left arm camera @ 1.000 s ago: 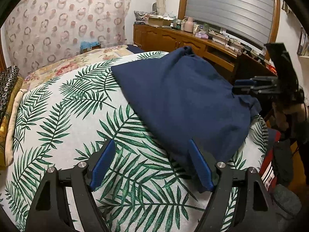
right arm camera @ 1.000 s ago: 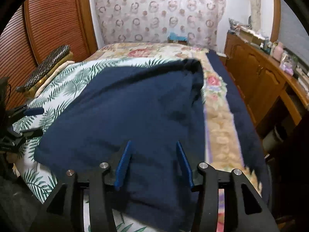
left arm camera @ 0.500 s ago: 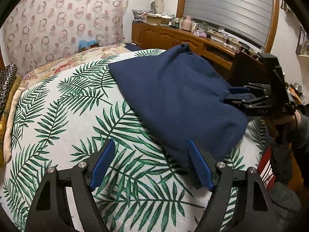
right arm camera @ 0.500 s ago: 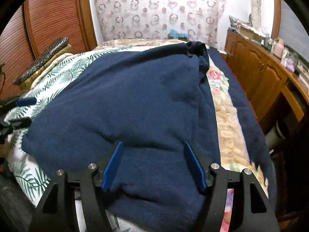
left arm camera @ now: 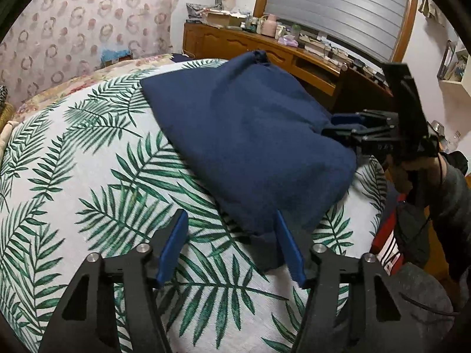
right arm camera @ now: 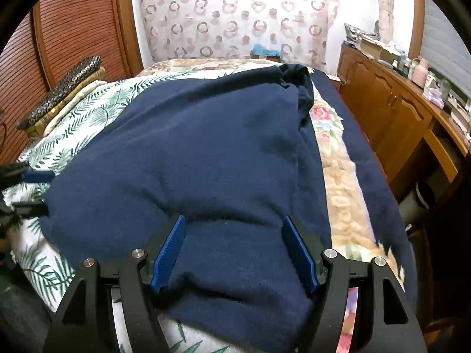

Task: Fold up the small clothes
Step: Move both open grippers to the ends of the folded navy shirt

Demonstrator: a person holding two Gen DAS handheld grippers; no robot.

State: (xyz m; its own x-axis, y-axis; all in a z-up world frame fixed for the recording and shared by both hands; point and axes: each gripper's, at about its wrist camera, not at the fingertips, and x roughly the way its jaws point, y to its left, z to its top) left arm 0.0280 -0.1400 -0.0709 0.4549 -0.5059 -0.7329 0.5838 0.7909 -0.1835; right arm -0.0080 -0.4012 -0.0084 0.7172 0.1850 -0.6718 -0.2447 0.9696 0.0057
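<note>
Getting lined up for a fold: the navy garment (left arm camera: 253, 147) is spread on the leaf-print bedspread (left arm camera: 88, 161). Its near corner sits between the left gripper (left arm camera: 232, 244) jaws, half-open, just been closing. The right gripper (right arm camera: 235, 250) is straddling a raised hump, jaws wide, nothing pinched yet.

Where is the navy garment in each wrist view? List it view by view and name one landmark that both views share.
Left wrist: navy garment lies centre to right on the palm-leaf bedcover, its near corner between the left gripper's fingers.
Right wrist: navy garment fills the middle, running under the right gripper.
Shared landmark: the circle-patterned curtain behind the bed.
</note>
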